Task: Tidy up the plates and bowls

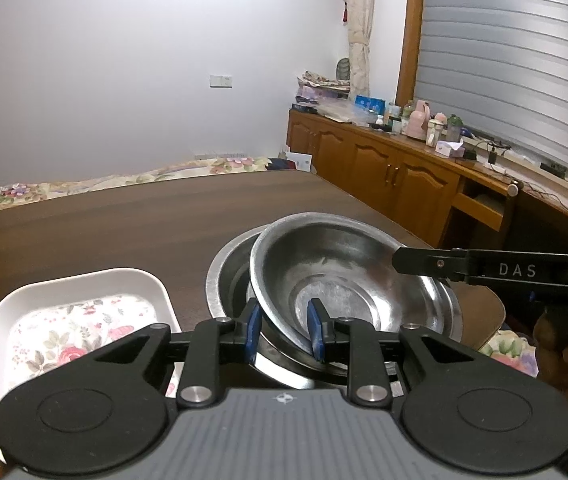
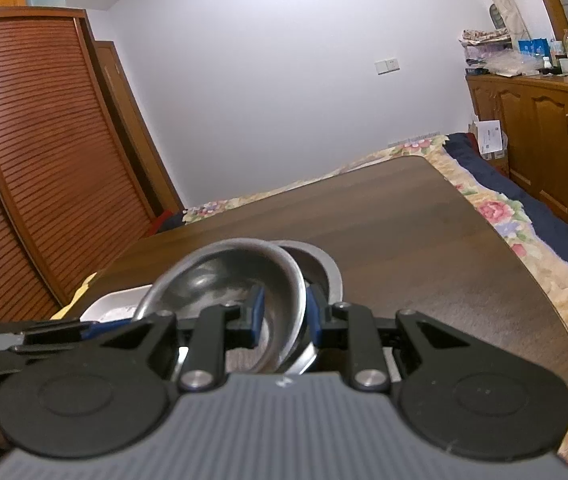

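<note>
Two steel bowls sit near the table's front edge. The upper steel bowl [image 1: 336, 280] [image 2: 220, 276] lies tilted inside the lower steel bowl [image 1: 224, 276] [image 2: 324, 272]. My left gripper [image 1: 284, 332] has its blue pads on either side of the upper bowl's near rim and is shut on it. From the right, my right gripper [image 1: 398, 260] [image 2: 284, 314] is shut on the same bowl's opposite rim, one pad inside and one outside. In the right wrist view the left gripper [image 2: 96, 328] shows at the left edge, its tips partly hidden.
A white rectangular dish [image 1: 84, 276] [image 2: 116, 300] with a floral bottom lies left of the bowls on the dark wooden table [image 1: 124, 220] [image 2: 404, 240]. A hand [image 1: 556, 344] holds the right gripper. A floral bed borders the table; wooden cabinets [image 1: 384, 168] stand right, a slatted wardrobe [image 2: 44, 160] left.
</note>
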Action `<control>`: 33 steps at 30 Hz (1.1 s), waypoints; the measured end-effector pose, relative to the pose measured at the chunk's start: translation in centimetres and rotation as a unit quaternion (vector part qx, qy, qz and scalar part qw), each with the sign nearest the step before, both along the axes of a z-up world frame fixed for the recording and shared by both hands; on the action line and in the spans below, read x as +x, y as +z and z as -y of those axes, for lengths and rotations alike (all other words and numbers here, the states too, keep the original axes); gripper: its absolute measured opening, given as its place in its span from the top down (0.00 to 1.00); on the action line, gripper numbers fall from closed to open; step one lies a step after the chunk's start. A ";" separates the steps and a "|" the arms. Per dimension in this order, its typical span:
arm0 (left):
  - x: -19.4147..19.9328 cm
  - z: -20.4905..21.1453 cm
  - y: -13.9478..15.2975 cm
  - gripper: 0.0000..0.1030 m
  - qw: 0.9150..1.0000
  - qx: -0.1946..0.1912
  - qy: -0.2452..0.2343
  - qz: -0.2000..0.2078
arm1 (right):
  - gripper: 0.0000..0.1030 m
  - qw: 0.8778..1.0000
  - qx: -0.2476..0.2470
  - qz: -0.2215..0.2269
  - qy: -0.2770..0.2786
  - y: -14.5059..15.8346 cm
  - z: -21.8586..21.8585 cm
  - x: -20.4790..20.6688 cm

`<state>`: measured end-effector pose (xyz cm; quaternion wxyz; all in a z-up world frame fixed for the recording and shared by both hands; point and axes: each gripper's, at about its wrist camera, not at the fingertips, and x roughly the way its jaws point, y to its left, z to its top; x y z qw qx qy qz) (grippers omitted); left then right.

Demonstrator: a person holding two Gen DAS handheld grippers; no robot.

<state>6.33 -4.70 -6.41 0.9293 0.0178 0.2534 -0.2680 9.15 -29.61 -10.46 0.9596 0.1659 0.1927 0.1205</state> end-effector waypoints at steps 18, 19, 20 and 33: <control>0.1 -0.2 -0.2 0.74 1.000 -0.004 0.011 0.003 | 0.76 0.999 -0.042 0.010 0.000 0.9 -0.7 0.3; 0.2 -0.2 -0.2 0.74 1.000 -0.005 0.011 0.003 | 0.76 0.999 -0.044 0.010 0.001 0.9 -0.7 0.3; 0.2 -0.2 -0.2 0.74 1.000 -0.004 0.011 0.003 | 0.76 0.999 -0.046 0.010 0.001 1.0 -0.7 0.3; -0.1 -0.1 0.9 0.52 0.999 -0.009 0.032 0.017 | 0.74 0.998 -0.053 0.021 -0.006 1.9 0.0 -0.2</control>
